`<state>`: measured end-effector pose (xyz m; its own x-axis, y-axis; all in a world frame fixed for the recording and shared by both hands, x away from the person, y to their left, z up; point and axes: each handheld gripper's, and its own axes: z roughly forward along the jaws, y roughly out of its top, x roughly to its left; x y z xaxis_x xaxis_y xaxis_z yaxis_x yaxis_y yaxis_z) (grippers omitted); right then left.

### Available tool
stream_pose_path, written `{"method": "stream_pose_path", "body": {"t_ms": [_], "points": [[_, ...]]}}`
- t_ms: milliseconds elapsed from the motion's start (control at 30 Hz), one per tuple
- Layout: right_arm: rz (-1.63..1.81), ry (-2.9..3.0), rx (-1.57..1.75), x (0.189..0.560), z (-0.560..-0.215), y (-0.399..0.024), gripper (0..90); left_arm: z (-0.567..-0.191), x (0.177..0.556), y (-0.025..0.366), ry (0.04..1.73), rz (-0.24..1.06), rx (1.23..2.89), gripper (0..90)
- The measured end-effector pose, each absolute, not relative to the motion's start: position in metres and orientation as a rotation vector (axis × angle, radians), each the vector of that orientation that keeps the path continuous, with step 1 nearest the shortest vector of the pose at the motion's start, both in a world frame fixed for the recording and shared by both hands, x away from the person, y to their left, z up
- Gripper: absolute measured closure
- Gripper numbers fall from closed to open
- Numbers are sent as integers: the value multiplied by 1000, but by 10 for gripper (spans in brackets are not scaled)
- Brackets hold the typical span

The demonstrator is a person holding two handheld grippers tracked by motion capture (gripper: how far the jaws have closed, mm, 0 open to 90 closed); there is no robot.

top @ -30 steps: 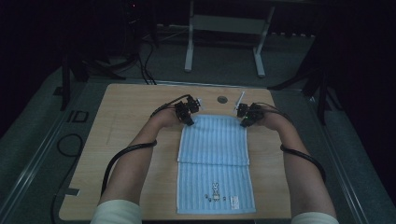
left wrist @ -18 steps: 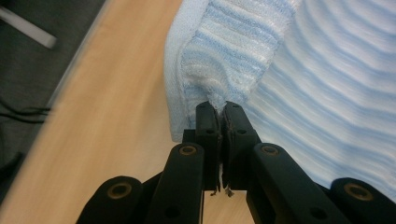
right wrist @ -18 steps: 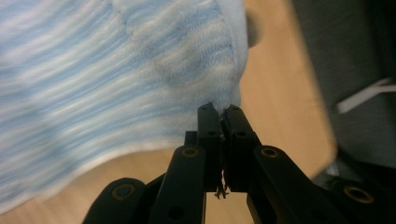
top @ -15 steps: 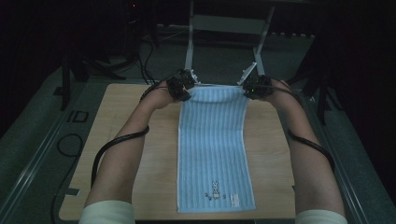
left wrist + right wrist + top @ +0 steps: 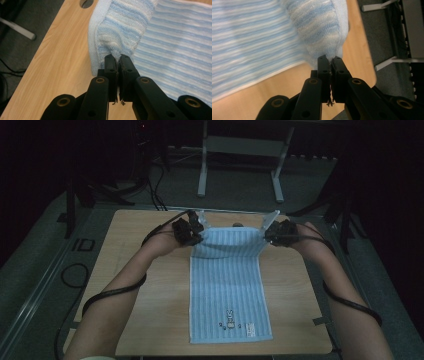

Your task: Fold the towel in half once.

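A light blue striped towel (image 5: 227, 285) with a white hem lies lengthwise down the middle of the wooden table (image 5: 145, 285), its near end flat with a small printed motif. Its far end is lifted off the table. My left gripper (image 5: 196, 236) is shut on the towel's far left corner (image 5: 110, 40), and my right gripper (image 5: 267, 236) is shut on the far right corner (image 5: 324, 37). In the left gripper view the jaws (image 5: 116, 58) pinch bunched cloth; in the right gripper view the jaws (image 5: 329, 59) do the same. The lifted edge sags slightly between the grippers.
A round hole (image 5: 237, 225) sits in the table near its far edge. Black cables (image 5: 107, 292) trail from both grippers along the forearms. A white metal stand (image 5: 240, 167) is on the grey floor beyond the table. Bare wood lies either side of the towel.
The folded towel has been opened out: both grippers carried its top layer from the middle toward the far edge, then lifted that end, and they now stand slightly nearer and higher.
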<state>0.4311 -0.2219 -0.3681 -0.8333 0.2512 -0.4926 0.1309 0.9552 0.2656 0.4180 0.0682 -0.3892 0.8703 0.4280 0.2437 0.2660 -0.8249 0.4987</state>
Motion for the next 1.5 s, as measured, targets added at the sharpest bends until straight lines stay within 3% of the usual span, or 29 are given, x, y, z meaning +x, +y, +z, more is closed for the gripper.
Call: {"method": "stream_pose_path", "body": {"t_ms": [567,1000,1033,1067,1100,1167,1233,1500], "points": [[388,2641,210,321,-422,-242,857,-432,308,62,383,411,2647,850],[456,2654,142,262,-439,-246,856,-469,263,56,420,414,2649,844],[469,2658,135,258,-439,-247,851,-471,253,55,352,310,2682,785],[493,2691,111,253,-440,-248,795,-471,253,55,352,310,2682,676],[526,2776,71,247,-442,-251,691,-473,243,55,276,164,2720,596],[524,2856,-23,238,-449,-256,645,-475,240,57,294,93,2724,557],[525,2879,87,243,-453,-261,616,-476,240,58,284,91,2727,505],[534,2843,288,283,-464,-273,613,-483,268,69,386,126,2728,471]]}}
